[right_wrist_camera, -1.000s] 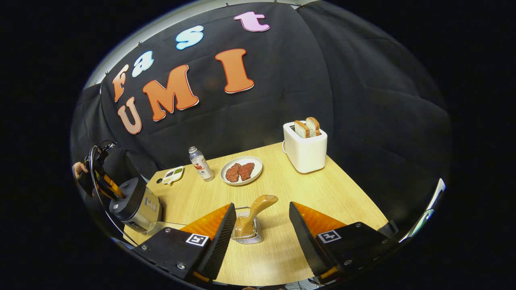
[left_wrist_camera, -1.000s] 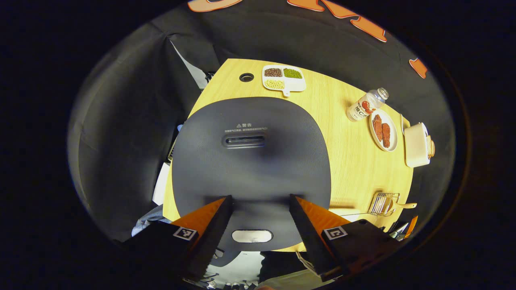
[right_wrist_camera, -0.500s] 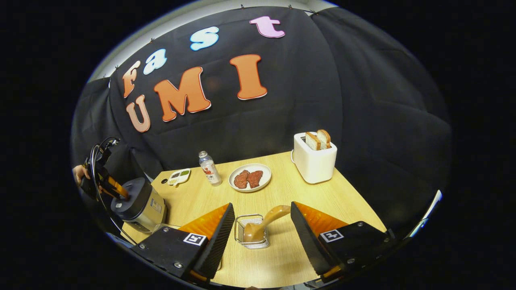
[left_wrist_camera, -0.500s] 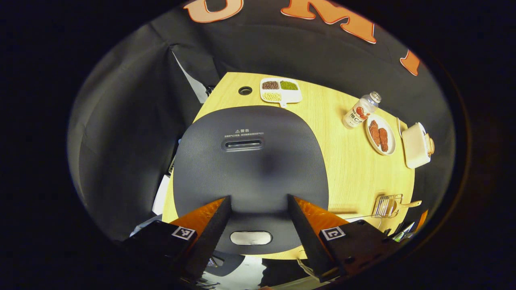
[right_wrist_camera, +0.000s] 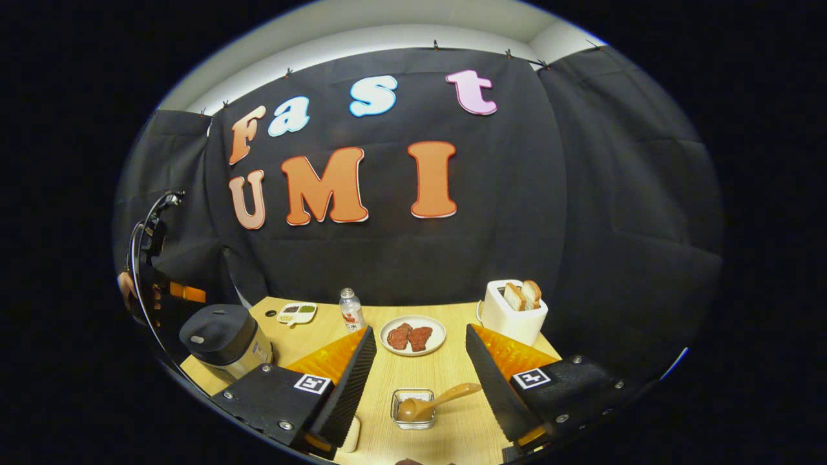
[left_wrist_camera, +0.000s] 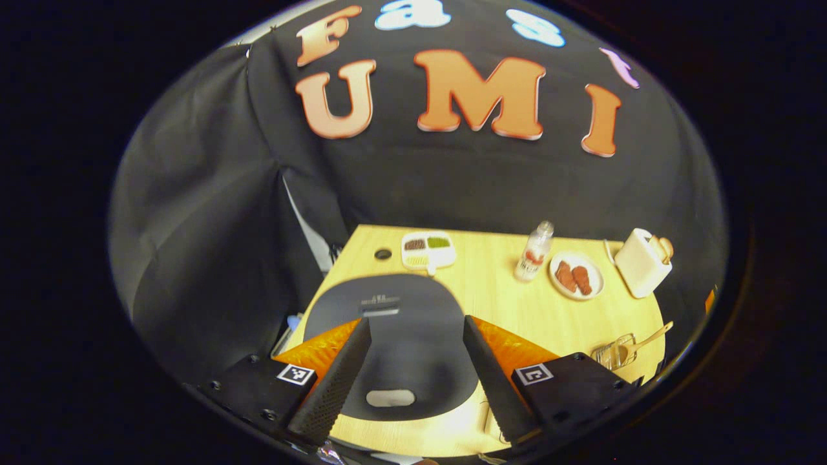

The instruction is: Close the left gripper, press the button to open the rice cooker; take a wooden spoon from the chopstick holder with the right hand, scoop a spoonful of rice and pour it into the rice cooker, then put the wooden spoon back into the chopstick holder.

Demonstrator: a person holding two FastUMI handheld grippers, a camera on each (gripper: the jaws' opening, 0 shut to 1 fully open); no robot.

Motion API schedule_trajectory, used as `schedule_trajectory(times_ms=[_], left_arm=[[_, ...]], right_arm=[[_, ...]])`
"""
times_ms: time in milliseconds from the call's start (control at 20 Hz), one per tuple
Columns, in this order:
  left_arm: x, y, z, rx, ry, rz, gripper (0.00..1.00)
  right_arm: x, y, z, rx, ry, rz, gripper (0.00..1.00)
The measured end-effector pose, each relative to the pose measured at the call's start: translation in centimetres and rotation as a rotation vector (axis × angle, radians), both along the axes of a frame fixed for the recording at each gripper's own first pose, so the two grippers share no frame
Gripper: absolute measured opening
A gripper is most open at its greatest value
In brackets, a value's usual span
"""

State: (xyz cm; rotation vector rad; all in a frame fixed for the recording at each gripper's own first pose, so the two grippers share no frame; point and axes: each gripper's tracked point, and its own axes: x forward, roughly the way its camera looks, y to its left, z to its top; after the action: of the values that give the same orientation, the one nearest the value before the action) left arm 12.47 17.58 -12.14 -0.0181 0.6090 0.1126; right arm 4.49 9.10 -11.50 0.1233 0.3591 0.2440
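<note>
The dark rice cooker (left_wrist_camera: 394, 323) stands with its lid down, straight below my left gripper (left_wrist_camera: 415, 321), which is open and well above it. The pale oval button (left_wrist_camera: 390, 398) shows between the fingers. In the right gripper view the cooker (right_wrist_camera: 223, 336) is at the far left, and the left gripper (right_wrist_camera: 169, 294) hangs up and to the left of it, held by a hand (right_wrist_camera: 123, 284). A wooden spoon (right_wrist_camera: 434, 403) leans in the wire chopstick holder (right_wrist_camera: 413, 418), low between the fingers of my open right gripper (right_wrist_camera: 420, 329), which is raised above it. Spoon (left_wrist_camera: 649, 337) and holder (left_wrist_camera: 612, 355) also appear at the right table edge.
On the wooden table (right_wrist_camera: 452, 374) stand a divided dish of beans (right_wrist_camera: 297, 313), a bottle (right_wrist_camera: 351, 310), a plate of meat (right_wrist_camera: 413, 336) and a white toaster with bread (right_wrist_camera: 513, 313). A pale object (right_wrist_camera: 352, 434) sits partly hidden by my right gripper's left finger.
Both grippers have lifted and tilted up, so the cooker and the holder look smaller and lower. The left gripper has drawn away from the lid. Both stay open; the lid stays down.
</note>
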Motion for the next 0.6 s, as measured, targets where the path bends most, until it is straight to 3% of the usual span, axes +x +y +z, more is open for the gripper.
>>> schedule_trajectory(times_ms=[250,600], left_arm=[[-0.2,-3.2,9.6,0.032,-0.352,-0.031,0.96],[-2.2,-6.3,16.8,0.096,-0.651,-0.054,0.96]], right_arm=[[0.3,2.2,3.0,-0.009,-0.081,0.041,0.87],[0.2,4.1,5.7,-0.025,-0.164,0.077,0.87]])
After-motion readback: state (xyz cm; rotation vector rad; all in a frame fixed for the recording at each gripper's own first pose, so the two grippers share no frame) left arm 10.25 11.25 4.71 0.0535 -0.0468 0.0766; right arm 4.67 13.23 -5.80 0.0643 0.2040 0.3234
